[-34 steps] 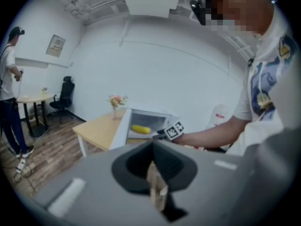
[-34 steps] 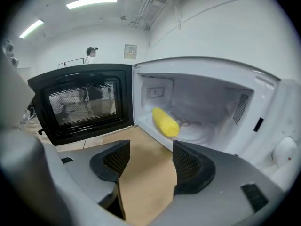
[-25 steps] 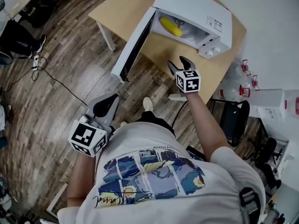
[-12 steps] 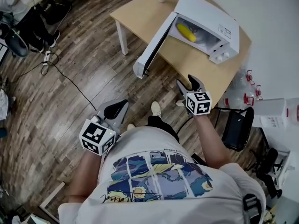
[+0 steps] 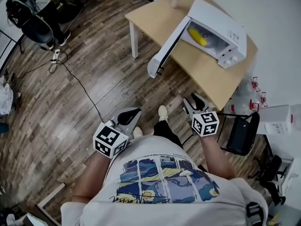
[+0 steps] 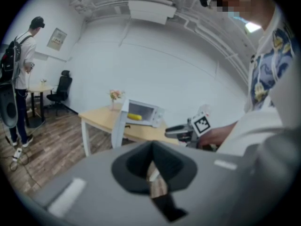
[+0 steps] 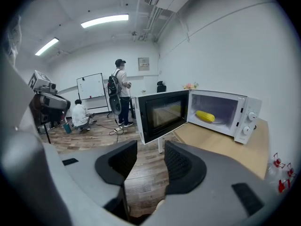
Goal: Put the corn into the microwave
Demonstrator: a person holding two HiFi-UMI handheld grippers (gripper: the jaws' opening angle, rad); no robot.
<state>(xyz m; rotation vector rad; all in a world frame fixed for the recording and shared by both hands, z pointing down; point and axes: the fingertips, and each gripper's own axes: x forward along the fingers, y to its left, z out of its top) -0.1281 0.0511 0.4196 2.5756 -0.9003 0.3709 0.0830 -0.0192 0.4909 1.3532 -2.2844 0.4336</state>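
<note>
Jaws: right gripper [image 7: 150, 147] spread, lately narrowed, nothing between; left gripper [image 6: 151, 147] pressed together. Corn [image 7: 205, 116] seen inside microwave [image 7: 245, 111] on table [image 7: 235, 147]; door [image 7: 162, 114] swung open, vase [image 5: 175, 3] placed beside microwave.

The corn [image 5: 197, 36] is yellow, the microwave [image 5: 217, 20] white, the table [image 5: 151, 16] tan, the floor [image 5: 94, 65] brown woodgrain.

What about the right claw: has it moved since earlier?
Yes. The right claw has backed away from the microwave, which now sits far off. Its jaws have just been closing on nothing.
</note>
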